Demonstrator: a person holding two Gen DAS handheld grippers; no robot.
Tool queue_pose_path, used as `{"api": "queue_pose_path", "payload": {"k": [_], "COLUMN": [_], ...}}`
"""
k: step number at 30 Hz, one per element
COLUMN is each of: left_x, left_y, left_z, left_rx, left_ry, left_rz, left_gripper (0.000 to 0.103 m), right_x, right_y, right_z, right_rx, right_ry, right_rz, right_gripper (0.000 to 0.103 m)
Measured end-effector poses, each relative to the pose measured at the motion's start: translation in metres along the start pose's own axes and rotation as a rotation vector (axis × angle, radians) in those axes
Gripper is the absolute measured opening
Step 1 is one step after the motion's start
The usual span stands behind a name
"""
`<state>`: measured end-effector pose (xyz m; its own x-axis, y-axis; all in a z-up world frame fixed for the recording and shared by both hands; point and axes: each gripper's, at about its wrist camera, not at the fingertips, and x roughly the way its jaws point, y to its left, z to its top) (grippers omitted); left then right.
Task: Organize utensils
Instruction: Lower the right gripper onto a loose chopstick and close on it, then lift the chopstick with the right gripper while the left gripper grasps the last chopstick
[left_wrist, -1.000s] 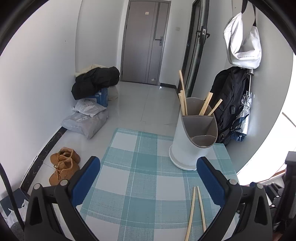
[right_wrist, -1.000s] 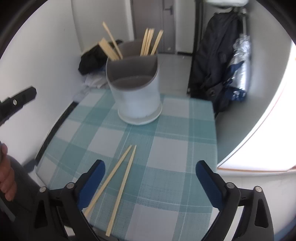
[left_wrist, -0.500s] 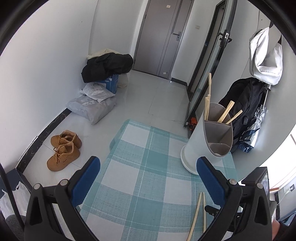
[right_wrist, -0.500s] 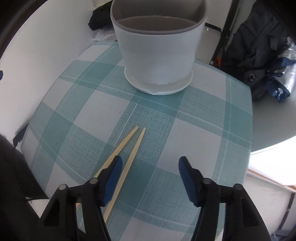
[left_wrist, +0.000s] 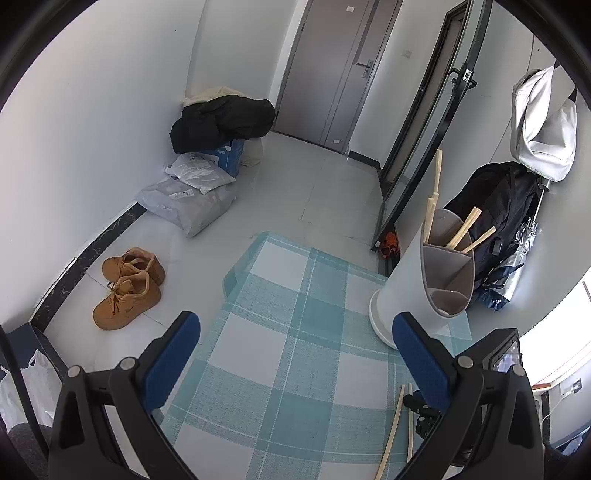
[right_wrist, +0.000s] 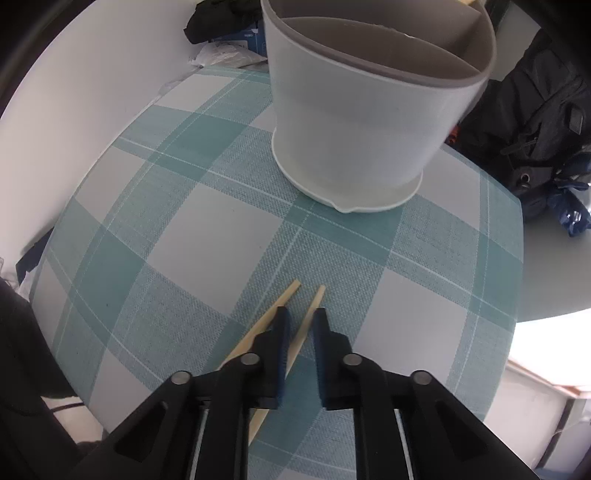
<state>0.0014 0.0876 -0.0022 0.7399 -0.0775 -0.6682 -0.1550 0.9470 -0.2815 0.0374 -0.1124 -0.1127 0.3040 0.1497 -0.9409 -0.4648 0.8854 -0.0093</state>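
Two loose wooden chopsticks lie side by side on the teal checked tablecloth (right_wrist: 184, 229). My right gripper (right_wrist: 301, 314) points steeply down at them and its jaws are closing on the right chopstick (right_wrist: 318, 295), which lies between the pads. The left chopstick (right_wrist: 290, 291) runs under the left finger. Just beyond stands the white utensil holder (right_wrist: 362, 122). My left gripper (left_wrist: 295, 325) hovers open over the cloth with nothing in it. In the left wrist view the holder (left_wrist: 406, 288) has several chopsticks (left_wrist: 465, 230) in its rear compartment, and the loose pair (left_wrist: 393, 428) lies at lower right.
The table edge (left_wrist: 236, 266) drops to a tiled floor with tan shoes (left_wrist: 127, 288), plastic bags (left_wrist: 192, 199) and a black coat on a box (left_wrist: 221, 122). A black backpack (left_wrist: 495, 221) and a white bag (left_wrist: 543, 125) hang by the wall behind the holder.
My right gripper came down and forward onto the loose chopsticks, and its jaws went from wide apart to almost together around one. The left gripper drifted and rolled slightly, still open.
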Motion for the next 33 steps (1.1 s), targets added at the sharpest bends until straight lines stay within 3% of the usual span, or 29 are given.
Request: {"api": "queue_pose_path", "payload": {"k": [6, 16, 21, 24, 33], "left_x": [0.005, 0.017, 0.031, 0.043, 0.071], "left_y": [0.004, -0.013, -0.036, -0.052, -0.106], "left_z": [-0.004, -0.022, -0.041, -0.057, -0.091], "left_rx": [0.006, 0.090, 0.196, 0.231, 0.429], "left_ry": [0.021, 0.090, 0.200, 0.334, 0.450], "left_rz": [0.030, 0.045, 0.015, -0.098, -0.067], "left_gripper": [0.101, 0.101, 0.101, 0.101, 0.100], "right_x": [0.001, -0.029, -0.041, -0.050, -0.080], "right_y": [-0.004, -0.052, -0.081, -0.095, -0.131], "right_z": [-0.003, -0.027, -0.039, -0.047, -0.070], "right_rx": [0.097, 0.333, 0.426, 0.469, 0.550], "right_ry": [-0.044, -0.167, -0.246, -0.291, -0.395], "right_rz": [0.059, 0.215, 0.246, 0.246, 0.265], "right_gripper": [0.004, 0.004, 0.004, 0.004, 0.004]}}
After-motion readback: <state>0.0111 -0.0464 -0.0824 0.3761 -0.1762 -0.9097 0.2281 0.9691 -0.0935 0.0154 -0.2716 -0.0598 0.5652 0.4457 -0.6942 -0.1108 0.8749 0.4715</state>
